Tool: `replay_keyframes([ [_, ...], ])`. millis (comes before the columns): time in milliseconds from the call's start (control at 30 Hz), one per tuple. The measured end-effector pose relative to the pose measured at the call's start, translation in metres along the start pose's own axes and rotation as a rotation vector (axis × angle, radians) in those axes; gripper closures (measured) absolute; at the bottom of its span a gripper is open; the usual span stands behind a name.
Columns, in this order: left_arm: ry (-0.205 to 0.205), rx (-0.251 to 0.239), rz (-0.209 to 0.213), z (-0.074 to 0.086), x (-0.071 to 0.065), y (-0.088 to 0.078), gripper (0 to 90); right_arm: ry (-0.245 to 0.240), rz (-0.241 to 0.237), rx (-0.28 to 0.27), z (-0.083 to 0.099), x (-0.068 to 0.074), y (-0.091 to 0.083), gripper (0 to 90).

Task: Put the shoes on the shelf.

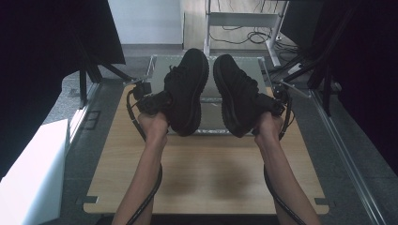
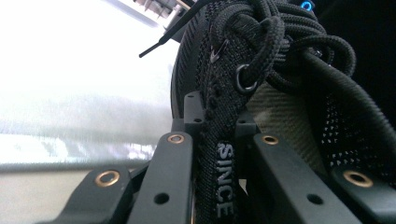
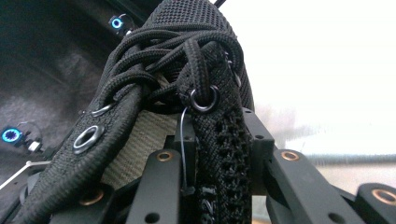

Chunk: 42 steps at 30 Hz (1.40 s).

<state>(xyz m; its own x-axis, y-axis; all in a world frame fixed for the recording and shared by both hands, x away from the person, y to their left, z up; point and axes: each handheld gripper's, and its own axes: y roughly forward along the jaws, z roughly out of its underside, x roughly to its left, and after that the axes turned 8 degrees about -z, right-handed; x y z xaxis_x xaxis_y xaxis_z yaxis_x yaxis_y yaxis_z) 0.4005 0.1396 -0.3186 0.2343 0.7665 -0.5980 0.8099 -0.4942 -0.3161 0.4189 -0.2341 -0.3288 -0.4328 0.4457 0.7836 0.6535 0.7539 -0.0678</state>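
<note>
Left black shoe (image 1: 185,91) raised above wooden table (image 1: 206,178), collar edge clamped between jaws of left gripper (image 1: 152,101), right black shoe (image 1: 237,93) alongside, apart, laced edge pinched in right gripper (image 1: 272,105), soles facing inward.

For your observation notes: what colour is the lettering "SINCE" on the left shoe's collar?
White, on the black left shoe; it shows best in the left gripper view.
</note>
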Motion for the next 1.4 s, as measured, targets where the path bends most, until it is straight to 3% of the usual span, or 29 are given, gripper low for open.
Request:
replay_keyframes([
  [333, -0.028, 0.000, -0.056, -0.020, -0.002, 0.028, 81.8, 0.005, 0.047, -0.022, -0.022, -0.001, 0.027, 72.9],
  [633, -0.040, 0.023, -0.123, -0.037, 0.000, 0.056, 81.5, 0.001, 0.121, -0.011, -0.035, -0.013, 0.052, 72.9],
  [867, -0.019, 0.061, -0.203, -0.046, -0.003, 0.078, 81.1, -0.014, 0.195, -0.019, -0.043, -0.021, 0.066, 73.0],
  [967, -0.019, 0.069, -0.227, -0.050, -0.003, 0.083, 80.9, -0.048, 0.242, -0.017, -0.048, -0.022, 0.072, 73.0],
  [1100, 0.011, 0.085, -0.271, -0.055, -0.006, 0.090, 80.4, -0.078, 0.288, -0.010, -0.054, -0.022, 0.077, 72.9],
  [1300, 0.042, 0.103, -0.297, -0.055, -0.012, 0.097, 77.8, -0.094, 0.318, -0.003, -0.056, -0.021, 0.082, 71.5],
  [1400, 0.032, 0.111, -0.295, -0.052, -0.013, 0.101, 76.6, -0.113, 0.334, 0.008, -0.056, -0.019, 0.085, 69.4],
])
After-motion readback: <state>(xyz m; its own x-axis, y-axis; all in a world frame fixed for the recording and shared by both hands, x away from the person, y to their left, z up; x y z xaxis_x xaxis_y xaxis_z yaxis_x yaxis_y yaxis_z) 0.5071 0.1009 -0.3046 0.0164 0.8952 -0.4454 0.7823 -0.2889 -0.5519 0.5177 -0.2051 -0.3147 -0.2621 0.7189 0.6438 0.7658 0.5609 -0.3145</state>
